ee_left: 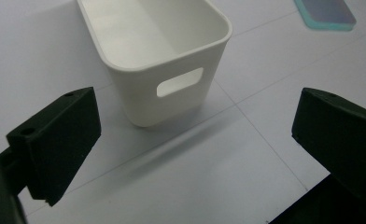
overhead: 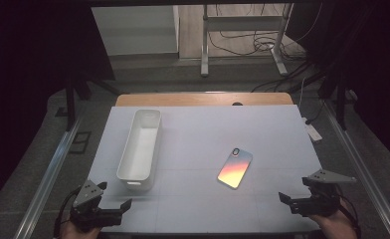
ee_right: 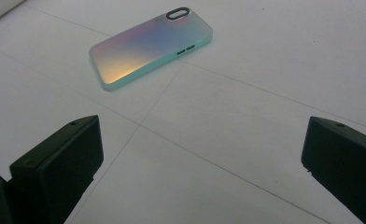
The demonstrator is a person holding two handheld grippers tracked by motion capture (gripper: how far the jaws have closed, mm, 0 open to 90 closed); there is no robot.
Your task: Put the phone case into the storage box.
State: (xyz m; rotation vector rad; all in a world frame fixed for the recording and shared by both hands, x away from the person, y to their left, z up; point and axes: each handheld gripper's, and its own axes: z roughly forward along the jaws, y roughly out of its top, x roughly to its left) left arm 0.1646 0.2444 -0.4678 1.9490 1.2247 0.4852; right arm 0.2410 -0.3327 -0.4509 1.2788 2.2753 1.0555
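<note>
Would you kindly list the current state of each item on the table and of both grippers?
White bin: upright, empty, on the table's left side.
Phone case: lying flat, back side up, untouched, right of the bin.
Left gripper: open, holding nothing, just short of the bin's near end.
Right gripper: open, holding nothing, short of the phone case.

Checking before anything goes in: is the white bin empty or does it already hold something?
Empty. The white bin stands upright, and both the high view and the left gripper view show only its bare white floor; the phone case lies outside on the table.
</note>
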